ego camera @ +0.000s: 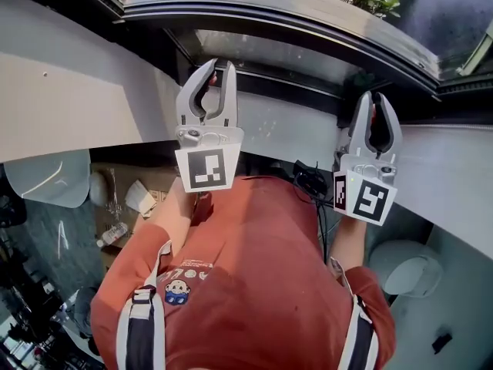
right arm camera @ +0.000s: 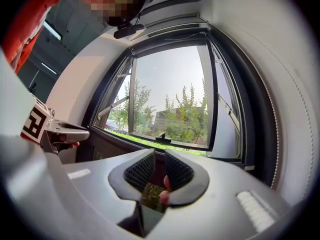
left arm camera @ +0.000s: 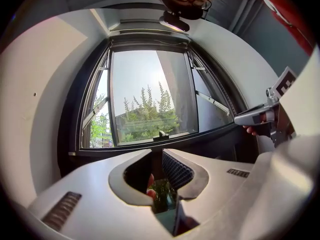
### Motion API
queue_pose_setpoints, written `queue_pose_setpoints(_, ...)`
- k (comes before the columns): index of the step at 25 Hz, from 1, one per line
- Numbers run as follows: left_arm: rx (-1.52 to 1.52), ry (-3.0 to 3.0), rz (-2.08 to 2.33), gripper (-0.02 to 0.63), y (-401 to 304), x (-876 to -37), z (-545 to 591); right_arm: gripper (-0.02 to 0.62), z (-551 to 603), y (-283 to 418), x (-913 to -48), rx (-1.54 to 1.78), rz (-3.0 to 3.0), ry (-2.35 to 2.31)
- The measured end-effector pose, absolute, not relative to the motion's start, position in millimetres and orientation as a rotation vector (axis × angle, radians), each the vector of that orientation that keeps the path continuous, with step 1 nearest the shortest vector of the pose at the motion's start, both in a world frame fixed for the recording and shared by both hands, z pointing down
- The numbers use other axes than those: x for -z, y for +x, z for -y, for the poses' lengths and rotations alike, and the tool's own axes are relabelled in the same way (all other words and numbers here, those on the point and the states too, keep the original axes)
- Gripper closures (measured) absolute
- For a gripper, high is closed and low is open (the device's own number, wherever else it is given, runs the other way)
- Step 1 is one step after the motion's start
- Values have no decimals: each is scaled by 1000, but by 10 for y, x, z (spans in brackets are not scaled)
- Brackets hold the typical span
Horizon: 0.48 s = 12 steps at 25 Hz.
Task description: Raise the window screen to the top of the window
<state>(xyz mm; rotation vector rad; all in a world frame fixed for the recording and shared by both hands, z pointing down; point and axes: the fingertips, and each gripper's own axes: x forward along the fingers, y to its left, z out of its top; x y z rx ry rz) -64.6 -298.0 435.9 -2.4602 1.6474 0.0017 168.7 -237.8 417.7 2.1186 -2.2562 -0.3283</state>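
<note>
**Window screen, position unresolved.** Neither gripper view shows mesh or a pull bar across the window frame (left arm camera: 150,149). The dark band along its head (left arm camera: 150,34) could be an empty housing or the screen already drawn up. Beyond the frame, a glazed sash (left arm camera: 150,89) stands swung outward on side stays (left arm camera: 212,101), with a small handle (left arm camera: 161,133) at the middle of its lower rail and trees behind. The left gripper (left arm camera: 160,159) and right gripper (right arm camera: 160,160) point at the lower frame, well apart from each other. Each has its jaws a narrow slot apart with nothing between the pads, so neither grasps anything. Risks, as judged: the scene fits a fine screen hanging down unseen as well as one at the top. A grab made on the wrong reading could therefore close on the sash handle or the frame instead. If a bar is to be taken, so narrow a slot may ride over it rather than admit it. Two grippers lifting at unequal rates would tilt such a bar and jam it in its side tracks. The dark cables (ego camera: 312,179) by the white ledge (ego camera: 285,129) lie close to the right hand and could snag.
</note>
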Motion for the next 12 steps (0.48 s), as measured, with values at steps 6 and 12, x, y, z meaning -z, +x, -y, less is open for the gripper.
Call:
queue_pose_setpoints(6,-15,-2479,-1652,600,-641,-4382,2996,584,2404,1740,-4207,319,2237,2151)
queue_pose_setpoints(12,-42,-2482,-1657,600,-617,-4349,3039,586,2469,1720,-4182,327,2243,2146)
